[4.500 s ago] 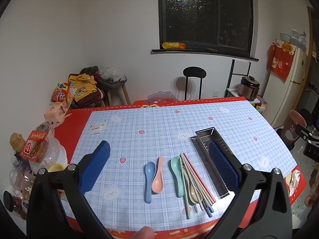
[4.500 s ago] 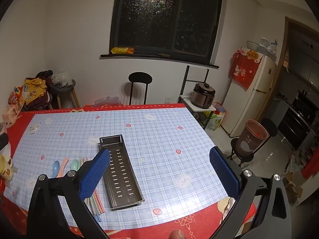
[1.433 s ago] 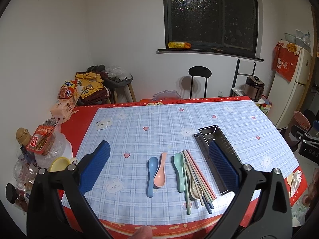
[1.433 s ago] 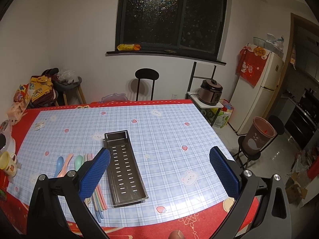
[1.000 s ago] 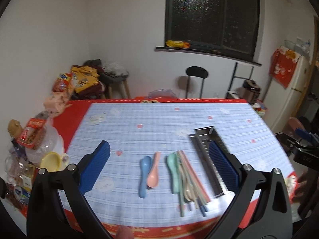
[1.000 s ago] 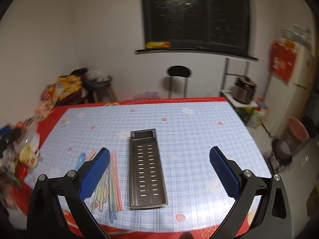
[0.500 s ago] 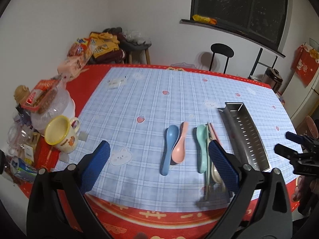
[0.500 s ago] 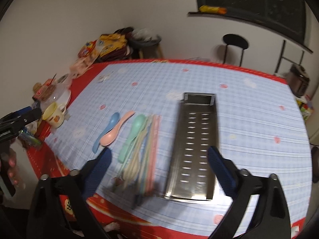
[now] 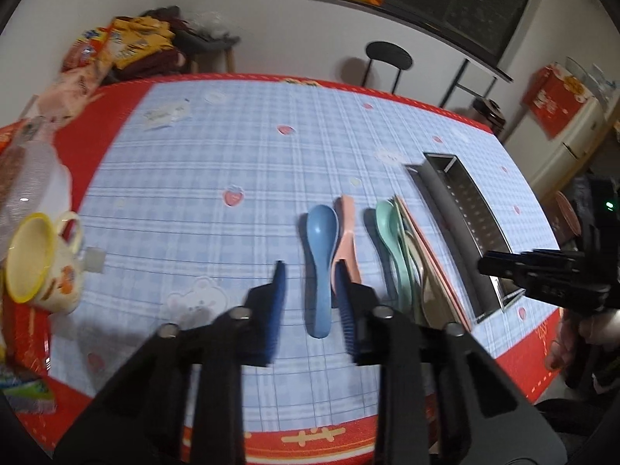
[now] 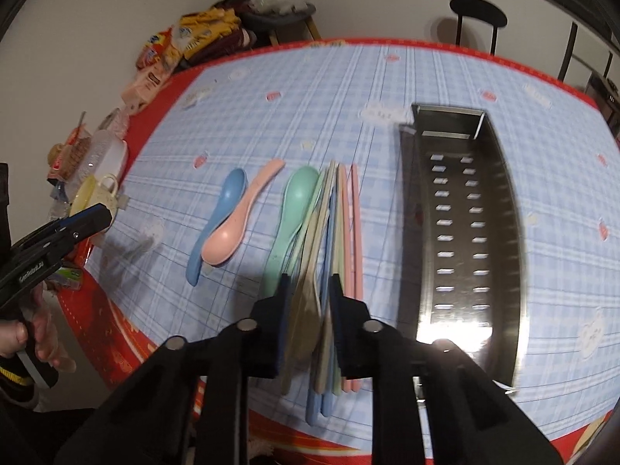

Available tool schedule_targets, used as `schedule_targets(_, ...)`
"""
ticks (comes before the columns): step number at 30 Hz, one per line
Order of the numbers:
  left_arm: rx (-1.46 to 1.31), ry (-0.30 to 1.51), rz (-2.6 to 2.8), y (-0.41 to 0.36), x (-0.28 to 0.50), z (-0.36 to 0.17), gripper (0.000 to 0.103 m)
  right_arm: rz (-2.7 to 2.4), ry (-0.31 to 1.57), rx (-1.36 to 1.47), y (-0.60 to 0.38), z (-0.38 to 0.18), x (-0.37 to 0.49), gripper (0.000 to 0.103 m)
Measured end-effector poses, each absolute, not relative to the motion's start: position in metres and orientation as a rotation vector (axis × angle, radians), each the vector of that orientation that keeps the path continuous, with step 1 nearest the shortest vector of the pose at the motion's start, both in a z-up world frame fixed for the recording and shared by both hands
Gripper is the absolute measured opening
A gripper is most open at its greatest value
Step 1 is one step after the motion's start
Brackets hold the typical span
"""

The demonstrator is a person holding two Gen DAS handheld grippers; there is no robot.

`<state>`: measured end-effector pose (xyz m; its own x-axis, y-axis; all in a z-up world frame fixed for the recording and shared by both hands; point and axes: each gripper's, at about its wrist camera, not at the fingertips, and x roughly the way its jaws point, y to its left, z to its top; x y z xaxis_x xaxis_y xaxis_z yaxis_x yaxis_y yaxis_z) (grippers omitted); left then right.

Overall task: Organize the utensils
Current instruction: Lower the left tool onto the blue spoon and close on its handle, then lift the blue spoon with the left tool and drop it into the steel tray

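- Left gripper point(image 9: 308, 271) hovering with jaws partly spread, straddling the handle of the blue spoon point(image 9: 320, 255) without pinching it.
- Spoon lying lengthwise along the claw's reach, bowl pointing away, pink spoon point(image 9: 347, 232) touching its right side.
- Right gripper point(image 10: 308, 283) likewise part-open, bracketing the chopstick bundle point(image 10: 341, 232) next to the green spoon point(image 10: 292, 209), gripping nothing.
- Steel tray point(image 10: 461, 232) sitting just right of the bundle, parallel, nearer the right claw.
- Showing no legible writing on any utensil.

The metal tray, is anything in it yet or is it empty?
Empty. The tray shows only its bare slotted floor; the spoons and chopsticks lie on the table beside it.
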<state>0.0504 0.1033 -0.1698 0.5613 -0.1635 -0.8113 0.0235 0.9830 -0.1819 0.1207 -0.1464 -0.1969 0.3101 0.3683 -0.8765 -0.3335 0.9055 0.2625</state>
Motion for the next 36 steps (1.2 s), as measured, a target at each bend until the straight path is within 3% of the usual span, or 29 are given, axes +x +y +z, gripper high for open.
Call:
schedule_targets(15,-0.219,1.066,-0.211,0.118,0.061,-0.213,0.020,0.356,1.311,0.076,-0.121,-0.256,0.141,0.015)
schedule_targets(19,-0.240,1.085,-0.220,0.120,0.061,-0.220,0.020,0.353,1.297,0.077,-0.120,-0.255,0.142,0.006)
schedule_targets(36,-0.274,1.183,-0.261,0.106,0.093,-0.261,0.020,0.418,1.202,0.124,-0.127,-0.231,0.114,0.006)
